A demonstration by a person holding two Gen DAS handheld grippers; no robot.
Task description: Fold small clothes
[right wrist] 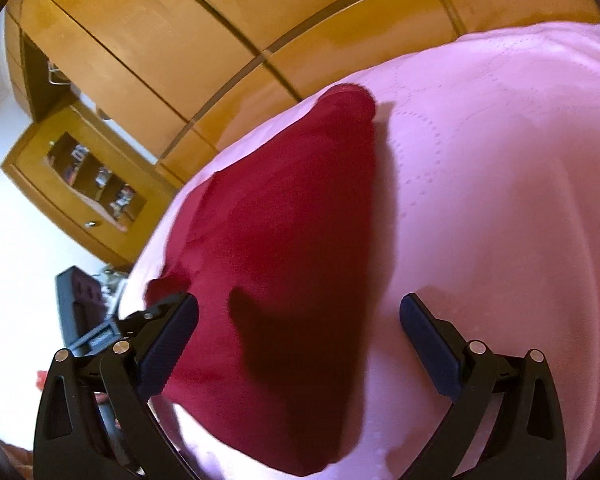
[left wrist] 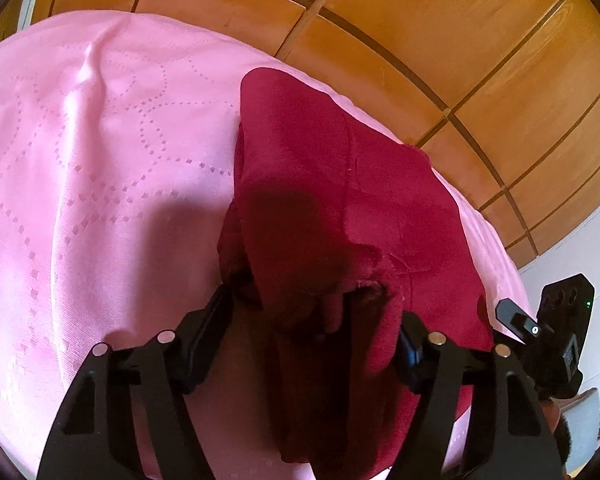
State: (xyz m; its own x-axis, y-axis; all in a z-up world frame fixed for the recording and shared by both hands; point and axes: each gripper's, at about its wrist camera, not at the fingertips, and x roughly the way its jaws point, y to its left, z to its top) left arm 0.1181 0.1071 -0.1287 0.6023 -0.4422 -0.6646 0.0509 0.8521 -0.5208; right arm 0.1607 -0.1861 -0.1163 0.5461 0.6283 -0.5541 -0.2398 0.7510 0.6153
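A dark red garment [left wrist: 332, 184] lies on a pink bedspread [left wrist: 99, 160], partly folded with bunched layers near my left gripper. My left gripper [left wrist: 316, 320] is open, its fingers on either side of the garment's near bunched edge, just above it. In the right wrist view the same red garment [right wrist: 283, 240] runs away from me in a long tapering shape. My right gripper [right wrist: 300, 320] is open and empty above the garment's near end, the left finger [right wrist: 171, 332] over the cloth's edge, the right finger [right wrist: 428, 332] over the pink bedspread [right wrist: 500, 200].
A wooden wardrobe [left wrist: 420, 20] stands behind the bed. A wooden cabinet with a glass door [right wrist: 79, 184] and a dark box [right wrist: 75, 304] on the floor lie left of the bed. The other gripper's body [left wrist: 556, 332] shows at the right edge.
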